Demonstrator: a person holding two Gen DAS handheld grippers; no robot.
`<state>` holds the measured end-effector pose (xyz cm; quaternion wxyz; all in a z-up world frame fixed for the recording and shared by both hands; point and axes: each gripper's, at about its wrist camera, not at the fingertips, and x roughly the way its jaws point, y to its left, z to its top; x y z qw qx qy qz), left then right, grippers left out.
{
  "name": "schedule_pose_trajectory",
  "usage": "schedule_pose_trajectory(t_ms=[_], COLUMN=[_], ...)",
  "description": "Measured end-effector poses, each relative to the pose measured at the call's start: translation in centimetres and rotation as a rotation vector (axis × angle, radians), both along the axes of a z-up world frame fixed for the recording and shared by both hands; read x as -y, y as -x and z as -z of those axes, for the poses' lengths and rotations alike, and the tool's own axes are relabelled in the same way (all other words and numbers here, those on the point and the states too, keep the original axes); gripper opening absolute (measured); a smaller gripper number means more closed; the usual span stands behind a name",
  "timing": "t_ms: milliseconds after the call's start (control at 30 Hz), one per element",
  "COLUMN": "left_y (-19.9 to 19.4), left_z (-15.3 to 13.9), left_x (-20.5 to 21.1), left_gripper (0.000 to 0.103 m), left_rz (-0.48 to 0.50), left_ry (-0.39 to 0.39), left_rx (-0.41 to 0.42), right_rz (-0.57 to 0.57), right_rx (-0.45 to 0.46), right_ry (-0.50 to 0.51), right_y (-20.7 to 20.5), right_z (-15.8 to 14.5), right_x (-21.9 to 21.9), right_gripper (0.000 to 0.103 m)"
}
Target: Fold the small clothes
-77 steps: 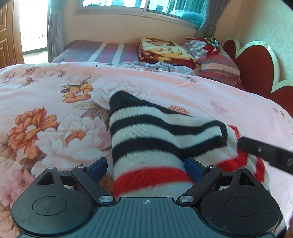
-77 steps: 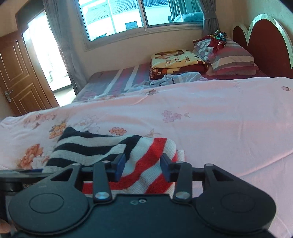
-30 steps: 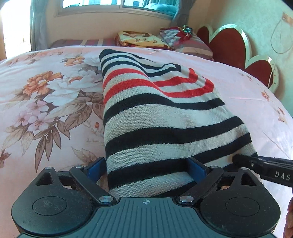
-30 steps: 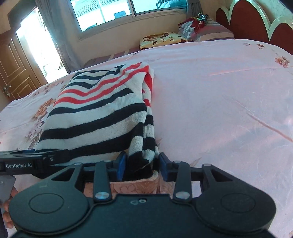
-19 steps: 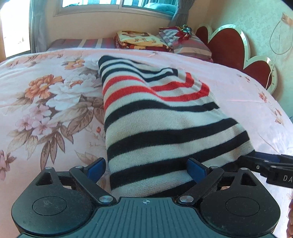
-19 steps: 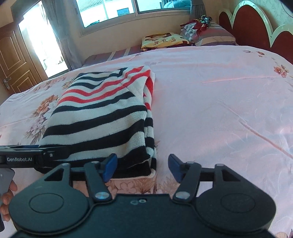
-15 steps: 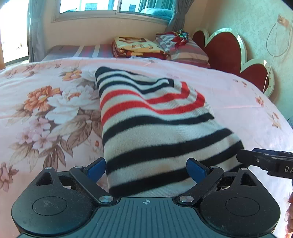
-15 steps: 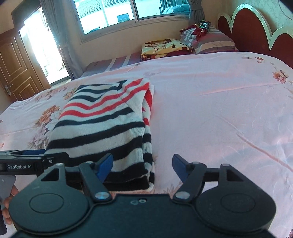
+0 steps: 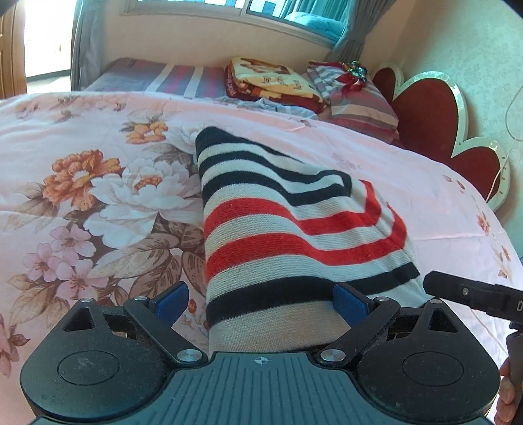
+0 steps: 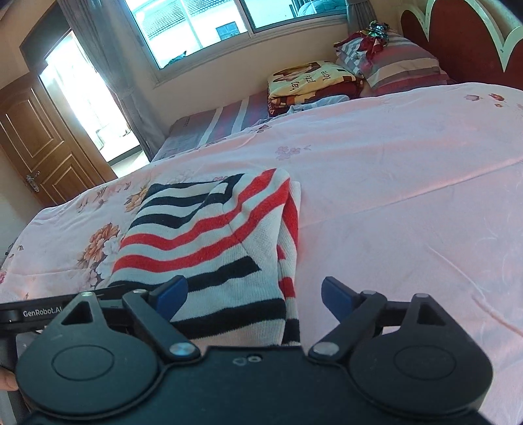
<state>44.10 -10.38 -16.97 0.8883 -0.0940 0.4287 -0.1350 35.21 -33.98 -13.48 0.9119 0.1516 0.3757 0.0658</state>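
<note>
A folded knit sweater with black, white and red stripes lies flat on the pink floral bedspread. My left gripper is open, its blue-padded fingers standing either side of the sweater's near left part. My right gripper is open over the sweater at its near right edge, holding nothing. The right gripper's side shows in the left wrist view; the left gripper's side shows in the right wrist view.
A folded blanket and striped pillows lie at the far end by the red headboard. A window and a wooden door stand beyond. Bare pink bedspread stretches to the right of the sweater.
The right gripper let go of the sweater's near edge and opened wide. Both grippers then moved forward over the sweater, so its near end now lies under them.
</note>
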Motion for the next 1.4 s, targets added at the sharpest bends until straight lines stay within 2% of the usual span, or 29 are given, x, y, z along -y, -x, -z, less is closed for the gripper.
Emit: schedule_pose_trajectory(t_ms=[200, 267, 333, 367, 400, 433, 500, 567, 667, 733, 800, 900, 1033, 1233, 1400], left_y=[-2.0, -2.2, -2.4, -2.5, -2.6, -2.5, -2.2, -1.9, -2.3, -2.5, -2.2, -1.3, -0.3, 0.5, 1.2], left_z=[2.7, 3.0, 3.1, 3.1, 3.1, 3.0, 2.5, 2.0, 2.7, 3.3, 2.8, 1.6, -0.4, -3.3, -4.5], left_x=[-0.4, -0.1, 0.3, 0.4, 0.5, 0.5, 0.0, -0.6, -0.5, -0.5, 0.0, 0.0, -1.3, -6.7, -14.2], left_gripper=[0.094, 0.094, 0.094, 0.094, 0.094, 0.094, 0.081, 0.077, 0.077, 0.077, 0.075, 0.067, 0.067, 0.067, 0.067], left_rz=[0.018, 0.039, 0.058, 0.057, 0.054, 0.049, 0.023, 0.009, 0.021, 0.004, -0.011, 0.001, 0.01, 0.001, -0.044], left_ry=[0.145, 0.146, 0.142, 0.144, 0.146, 0.152, 0.165, 0.2, 0.193, 0.215, 0.194, 0.173, 0.181, 0.147, 0.112], left_rx=[-0.121, -0.111, -0.104, -0.103, -0.105, -0.106, -0.106, -0.103, -0.109, -0.109, -0.101, -0.051, -0.007, 0.044, 0.078], right_rz=[-0.022, -0.035, -0.049, -0.063, -0.069, -0.083, -0.077, -0.093, -0.096, -0.098, -0.087, -0.075, -0.09, -0.152, -0.208], right_rx=[-0.089, -0.113, -0.095, -0.092, -0.089, -0.1, -0.101, -0.083, -0.113, -0.1, -0.096, -0.068, -0.015, 0.039, 0.048], right_ry=[-0.06, -0.116, -0.163, -0.18, -0.189, -0.222, -0.258, -0.262, -0.291, -0.315, -0.301, -0.336, -0.403, -0.419, -0.432], right_y=[-2.8, -3.3, -3.4, -3.6, -3.7, -3.9, -3.8, -3.5, -4.0, -4.5, -4.5, -3.7, -2.7, -2.6, -4.1], right_z=[2.6, 3.7, 4.1, 4.2, 4.2, 4.4, 4.4, 4.0, 4.9, 5.4, 5.2, 4.3, 2.8, 0.9, 0.0], right_x=[1.1, 1.7, 2.0, 1.9, 1.8, 1.7, 1.6, 1.6, 2.0, 2.1, 1.7, 1.3, 0.4, -5.0, -11.9], right_gripper=[0.088, 0.088, 0.089, 0.086, 0.071, 0.061, 0.049, 0.043, 0.046, 0.048, 0.048, 0.037, 0.035, 0.034, 0.034])
